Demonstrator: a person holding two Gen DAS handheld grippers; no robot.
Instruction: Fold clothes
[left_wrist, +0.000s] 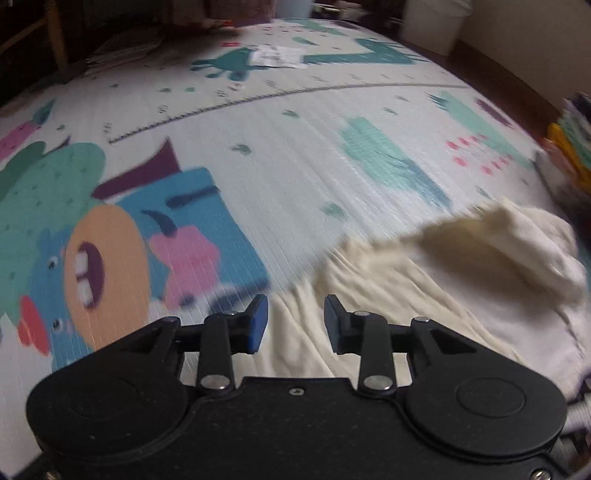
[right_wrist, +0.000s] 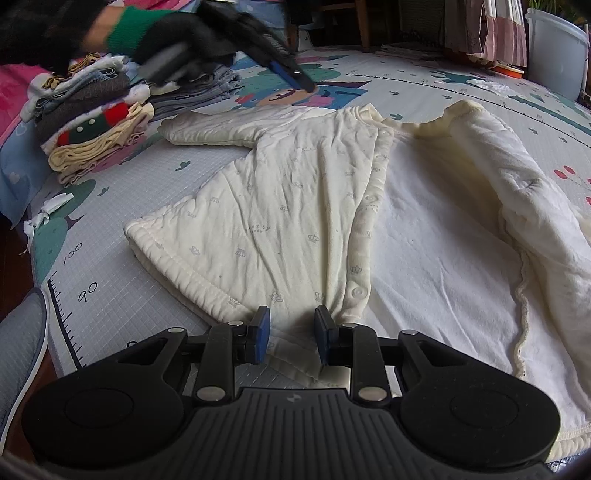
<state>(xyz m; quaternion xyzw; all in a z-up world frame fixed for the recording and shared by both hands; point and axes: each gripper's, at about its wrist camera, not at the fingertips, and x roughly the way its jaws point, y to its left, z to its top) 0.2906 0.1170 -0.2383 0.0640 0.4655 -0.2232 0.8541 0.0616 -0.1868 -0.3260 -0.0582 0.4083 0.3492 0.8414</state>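
Observation:
A cream baby jacket (right_wrist: 295, 206) with small crown prints lies spread on the play mat (right_wrist: 110, 291), its left front flap closed and its right flap folded open. My right gripper (right_wrist: 291, 339) is open and empty, low over the jacket's bottom hem. My left gripper (left_wrist: 295, 321) is open and empty, above the jacket's sleeve and shoulder (left_wrist: 369, 291). It also shows blurred in the right wrist view (right_wrist: 291, 74), beyond the left sleeve (right_wrist: 207, 127).
A stack of folded clothes (right_wrist: 96, 122) stands at the mat's left edge. A grey cushion (right_wrist: 18, 347) lies at the near left. A white bucket (right_wrist: 554, 51) stands at the far right. Paper scraps (left_wrist: 277, 55) lie on the mat.

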